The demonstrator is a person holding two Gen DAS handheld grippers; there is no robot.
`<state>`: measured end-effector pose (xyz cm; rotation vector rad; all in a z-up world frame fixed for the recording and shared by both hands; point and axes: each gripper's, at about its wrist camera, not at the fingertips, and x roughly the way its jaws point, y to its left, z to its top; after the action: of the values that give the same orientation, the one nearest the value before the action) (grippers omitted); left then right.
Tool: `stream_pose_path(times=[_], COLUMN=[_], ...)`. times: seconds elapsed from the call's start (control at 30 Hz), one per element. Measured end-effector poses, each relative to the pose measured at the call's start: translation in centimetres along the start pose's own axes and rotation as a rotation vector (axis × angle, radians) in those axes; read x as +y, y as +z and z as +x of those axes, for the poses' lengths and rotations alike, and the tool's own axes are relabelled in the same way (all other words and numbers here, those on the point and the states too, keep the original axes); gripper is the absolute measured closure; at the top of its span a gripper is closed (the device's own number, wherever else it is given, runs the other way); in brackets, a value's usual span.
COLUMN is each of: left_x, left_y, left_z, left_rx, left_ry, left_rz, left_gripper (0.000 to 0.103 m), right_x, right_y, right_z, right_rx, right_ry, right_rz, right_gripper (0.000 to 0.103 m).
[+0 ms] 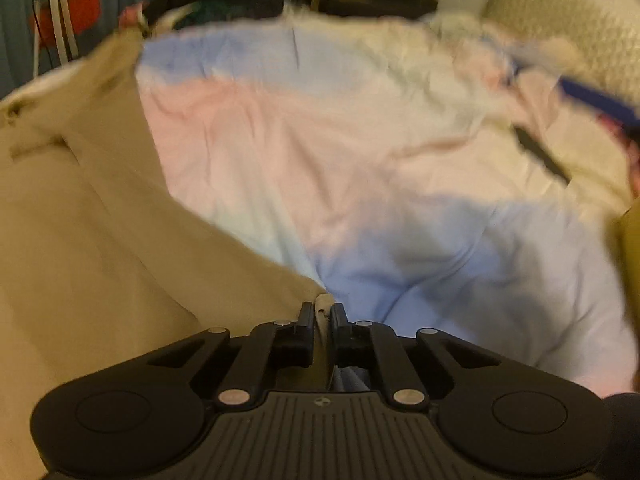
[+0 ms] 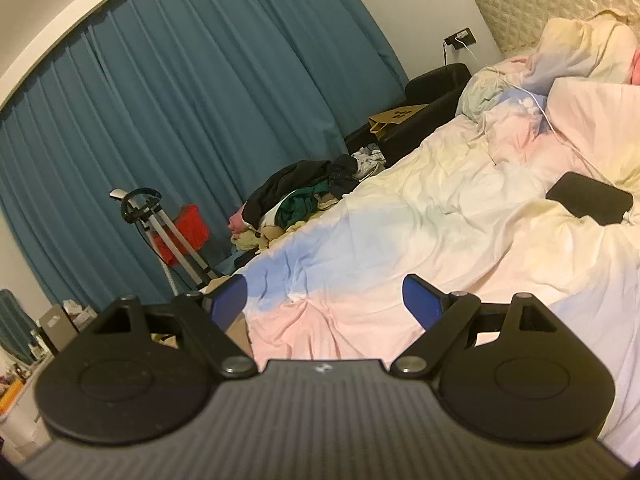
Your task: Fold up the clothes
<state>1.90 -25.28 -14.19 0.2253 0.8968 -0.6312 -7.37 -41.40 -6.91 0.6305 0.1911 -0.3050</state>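
Observation:
A beige garment (image 1: 100, 220) lies spread over the left part of the bed, on a pastel pink, blue and cream duvet (image 1: 320, 160). My left gripper (image 1: 322, 312) is shut on the garment's near corner, and a fold of beige cloth shows between its black fingers. In the right wrist view my right gripper (image 2: 324, 298) stands open above the duvet (image 2: 400, 220) with nothing between its blue pads. A strip of the beige garment (image 2: 240, 332) shows by its left finger. The left wrist view is blurred.
A heap of dark and coloured clothes (image 2: 304, 196) sits on the bed's far edge by the blue curtain (image 2: 180, 100). A flat black object (image 2: 588, 198) and pillows (image 2: 592, 120) lie toward the quilted headboard (image 2: 560, 0). A metal stand (image 2: 160, 232) and a red item (image 2: 188, 228) are beside the bed.

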Motion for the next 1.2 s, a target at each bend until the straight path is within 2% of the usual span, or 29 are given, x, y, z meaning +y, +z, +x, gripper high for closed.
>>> stream_pose_path(times=[0.1, 0.2, 0.27, 0.43, 0.53, 0.6, 0.7, 0.77, 0.83, 0.87, 0.9, 0.93, 0.97, 1.0, 1.03, 1.17, 1.2], left_x=[1.6, 4.5, 6.5, 12.4, 15.7, 17.5, 19.0, 18.9, 18.2, 17.7, 17.3, 16.9, 16.6, 16.2, 15.5, 14.6, 14.3], left_y=[-0.2, -1.0, -2.3, -7.0, -9.7, -10.9, -11.4, -10.9, -10.2, -9.5, -8.8, -8.2, -7.4, -6.7, -5.8, -2.6, -1.9], left_z=[-4.2, -8.8, -10.9, -13.0, -11.8, -10.8, -10.2, -10.4, -10.9, -11.3, -11.7, -12.1, -12.7, -13.1, -13.4, -14.9, -15.1], left_rx=[-0.087, -0.14, -0.148, -0.084, 0.01, 0.056, 0.081, 0.073, 0.05, 0.032, 0.014, -0.007, -0.033, -0.062, -0.098, -0.214, -0.24], left_ry=[-0.028, -0.074, -0.091, -0.084, -0.053, -0.039, -0.06, -0.053, -0.035, -0.024, -0.012, 0.003, 0.027, 0.051, 0.074, 0.121, 0.125], left_rz=[-0.023, -0.119, -0.187, -0.425, -0.542, -0.609, -0.657, -0.628, -0.565, -0.522, -0.479, -0.44, -0.412, -0.386, -0.363, -0.271, -0.252], left_gripper=[0.096, 0.099, 0.099, 0.099, 0.099, 0.099, 0.097, 0.091, 0.078, 0.075, 0.065, 0.051, 0.042, 0.029, 0.02, 0.007, 0.001], right_x=[-0.1, 0.3, 0.7, 2.2, 3.1, 3.6, 4.4, 5.0, 5.7, 6.1, 6.4, 6.7, 7.0, 7.3, 7.5, 8.1, 8.3], right_y=[0.0, -0.2, -0.3, -1.0, -1.5, -1.9, -2.4, -2.8, -3.3, -3.5, -3.7, -3.9, -4.1, -4.3, -4.4, -4.8, -5.0], right_z=[-0.1, -0.2, -0.1, -0.2, -0.1, 0.0, 0.1, 0.3, 0.3, 0.3, 0.4, 0.3, 0.3, 0.2, 0.1, 0.0, 0.0], right_rx=[0.006, 0.015, 0.028, 0.057, 0.077, 0.092, 0.115, 0.13, 0.143, 0.148, 0.153, 0.157, 0.157, 0.158, 0.157, 0.156, 0.156], right_ry=[0.011, 0.025, 0.039, 0.064, 0.067, 0.067, 0.069, 0.075, 0.084, 0.088, 0.093, 0.098, 0.103, 0.11, 0.116, 0.136, 0.137], right_rz=[0.017, 0.011, -0.001, -0.055, -0.086, -0.107, -0.14, -0.168, -0.201, -0.217, -0.233, -0.249, -0.263, -0.276, -0.285, -0.306, -0.314], right_gripper=[0.017, 0.017, 0.017, 0.017, 0.017, 0.017, 0.017, 0.017, 0.017, 0.017, 0.017, 0.017, 0.017, 0.017, 0.017, 0.017, 0.017])
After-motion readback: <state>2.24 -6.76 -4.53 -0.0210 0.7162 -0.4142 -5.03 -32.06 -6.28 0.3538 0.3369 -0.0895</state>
